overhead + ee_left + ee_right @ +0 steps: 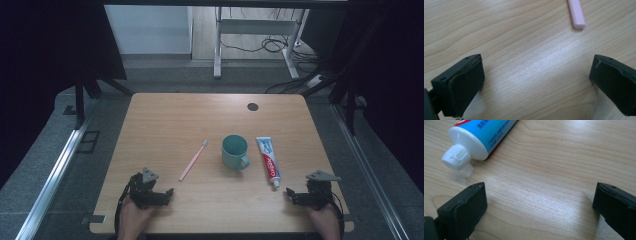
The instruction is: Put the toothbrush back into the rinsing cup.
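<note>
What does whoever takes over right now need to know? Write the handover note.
Left gripper: open, empty, resting at the table's near edge, just short of the pink toothbrush.
Right gripper: open, empty, near edge, beside the cap of the toothpaste.
Cup: upright and empty between toothbrush and toothpaste, handle toward the person.
Done: nothing picked up.
Left: likely grasp toothbrush and toothpaste; everything is still to do.

**Three cameras, one counter**

The high view looks forward and down on the whole counter (165,115) from its near side. Each claw view sits low, close to the wood, looking along its own jaws. The toothbrush (577,13) ahead of the left claw (162,196) and the toothpaste (477,137) ahead of the right claw (294,196) also appear from above.
</note>
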Tool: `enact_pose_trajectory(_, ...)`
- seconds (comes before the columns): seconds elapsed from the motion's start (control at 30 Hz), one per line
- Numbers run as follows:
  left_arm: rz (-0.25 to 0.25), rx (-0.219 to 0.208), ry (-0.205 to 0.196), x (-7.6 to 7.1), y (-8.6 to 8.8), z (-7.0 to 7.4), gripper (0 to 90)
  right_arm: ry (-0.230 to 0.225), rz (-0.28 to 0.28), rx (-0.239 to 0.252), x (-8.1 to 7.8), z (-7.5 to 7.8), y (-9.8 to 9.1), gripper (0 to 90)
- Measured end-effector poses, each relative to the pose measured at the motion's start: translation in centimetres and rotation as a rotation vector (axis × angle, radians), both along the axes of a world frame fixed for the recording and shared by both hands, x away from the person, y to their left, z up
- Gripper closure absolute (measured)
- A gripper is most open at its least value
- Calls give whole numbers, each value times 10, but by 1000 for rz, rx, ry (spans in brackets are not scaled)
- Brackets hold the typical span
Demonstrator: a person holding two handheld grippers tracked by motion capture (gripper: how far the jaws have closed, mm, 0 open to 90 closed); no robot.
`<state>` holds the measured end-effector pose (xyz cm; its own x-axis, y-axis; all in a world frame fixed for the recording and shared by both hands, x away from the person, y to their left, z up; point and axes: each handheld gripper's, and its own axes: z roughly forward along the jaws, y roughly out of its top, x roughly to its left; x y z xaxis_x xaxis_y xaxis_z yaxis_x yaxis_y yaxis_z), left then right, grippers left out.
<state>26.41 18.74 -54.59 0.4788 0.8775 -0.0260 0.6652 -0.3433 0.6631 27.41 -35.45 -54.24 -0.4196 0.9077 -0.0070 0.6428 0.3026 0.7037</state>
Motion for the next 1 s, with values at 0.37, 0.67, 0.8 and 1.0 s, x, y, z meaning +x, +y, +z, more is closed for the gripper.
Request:
enact_pose_trajectory(0.37,4,1,1,2,0,0,0,2,5,2,-1,0,1,0)
enact_pose_trajectory(0.67,-4,3,4,3,1,0,0,2,9,1,-2,0,1,0)
enact_pose_trajectory(0.8,-10,6,9,3,1,1,0,1,9,0,-2,0,1,0)
enact_pose_trajectory(1.0,-32,12,19,6,-1,3,18,1,8,1,-2,0,1,0)
